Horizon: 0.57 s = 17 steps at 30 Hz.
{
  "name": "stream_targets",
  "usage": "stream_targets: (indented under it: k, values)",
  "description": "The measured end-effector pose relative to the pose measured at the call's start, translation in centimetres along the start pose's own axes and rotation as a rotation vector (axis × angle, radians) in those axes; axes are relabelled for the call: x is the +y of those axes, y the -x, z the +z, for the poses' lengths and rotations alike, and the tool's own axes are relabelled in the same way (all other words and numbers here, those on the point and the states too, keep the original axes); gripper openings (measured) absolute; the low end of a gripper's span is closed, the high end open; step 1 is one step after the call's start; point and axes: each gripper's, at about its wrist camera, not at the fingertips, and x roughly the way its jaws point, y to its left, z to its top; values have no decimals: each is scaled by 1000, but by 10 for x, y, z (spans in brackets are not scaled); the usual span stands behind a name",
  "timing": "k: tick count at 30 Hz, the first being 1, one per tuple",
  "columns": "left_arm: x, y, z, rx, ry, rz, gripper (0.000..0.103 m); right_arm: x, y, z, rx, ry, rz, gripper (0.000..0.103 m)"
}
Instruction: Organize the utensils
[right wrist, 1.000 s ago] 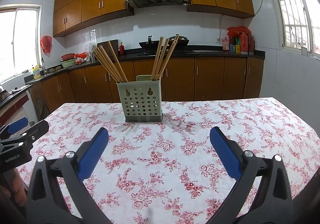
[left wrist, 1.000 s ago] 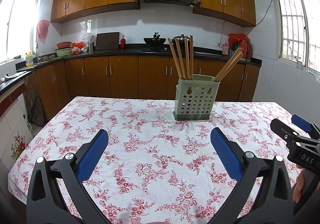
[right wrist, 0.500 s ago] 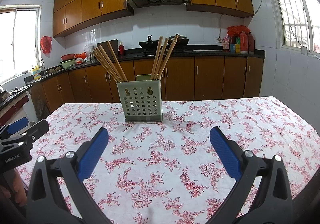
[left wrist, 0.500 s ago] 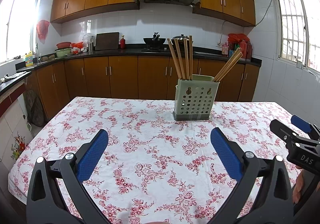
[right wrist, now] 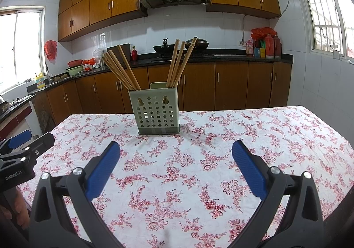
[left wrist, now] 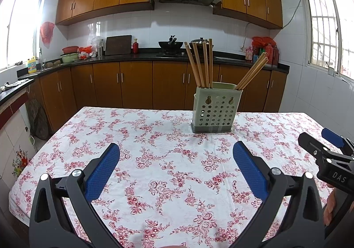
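In the holder (left wrist: 213,111), chopsticks (left wrist: 200,64) stand tips-down.

Matt green plastic holder (left wrist: 213,109) of wooden chopsticks (left wrist: 200,64) stands on a creased floral cloth (left wrist: 154,159).

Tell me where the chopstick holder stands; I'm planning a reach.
The chopstick holder stands upright on the floral tablecloth, left of centre in the right wrist view, beyond both open grippers.

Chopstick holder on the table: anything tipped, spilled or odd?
Nothing stands out. The pale green perforated plastic holder stands upright on the floral tablecloth, with the wooden chopsticks leaning in two bunches inside it. None lie on the cloth.
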Motion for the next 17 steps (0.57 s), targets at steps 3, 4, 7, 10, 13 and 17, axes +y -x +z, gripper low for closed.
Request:
stream_targets:
  k: [3,4,7,10,13,17]
  values:
    - [0,0,0,-1,0,1,101,1,0,0,1,-1,0,99]
    - [0,1,0,-3,-1,3,101,1,0,0,1,-1,0,99]
    - [-1,1,0,-6,-2,3,101,2,0,0,0,-1,0,99]
    - [-1,0,-1,-4,-1,5,101,2,0,0,0,-2,-1,99]
    - [0,-1,-1,0,3,6,101,2,0,0,1,-3,-1,99]
    - [3,-1,0,5,7,3,101,2,0,0,1,-4,-2,99]
